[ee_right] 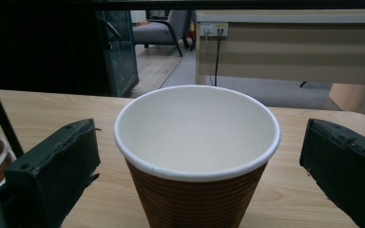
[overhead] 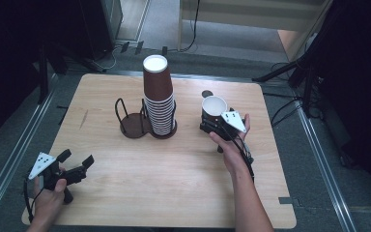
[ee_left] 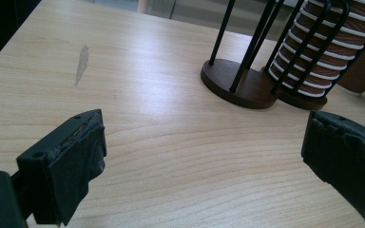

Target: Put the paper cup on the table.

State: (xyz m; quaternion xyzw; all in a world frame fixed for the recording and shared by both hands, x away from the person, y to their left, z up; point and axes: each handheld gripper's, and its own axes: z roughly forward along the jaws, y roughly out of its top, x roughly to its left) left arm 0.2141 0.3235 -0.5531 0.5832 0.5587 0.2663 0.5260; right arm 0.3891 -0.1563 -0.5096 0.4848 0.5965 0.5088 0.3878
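Cup stack (overhead: 158,96) stands in the right ring of the holder (overhead: 134,123) at table (overhead: 125,193) centre; single cup (overhead: 214,110) stands upright to its right, apart.

The cup (ee_right: 197,156) is showing a ribbed brown wall, white interior and white rim, the cup stack (overhead: 158,96) brown-and-white banding, the holder (overhead: 136,124) dark brown, the counter (overhead: 174,193) pale woodgrain.
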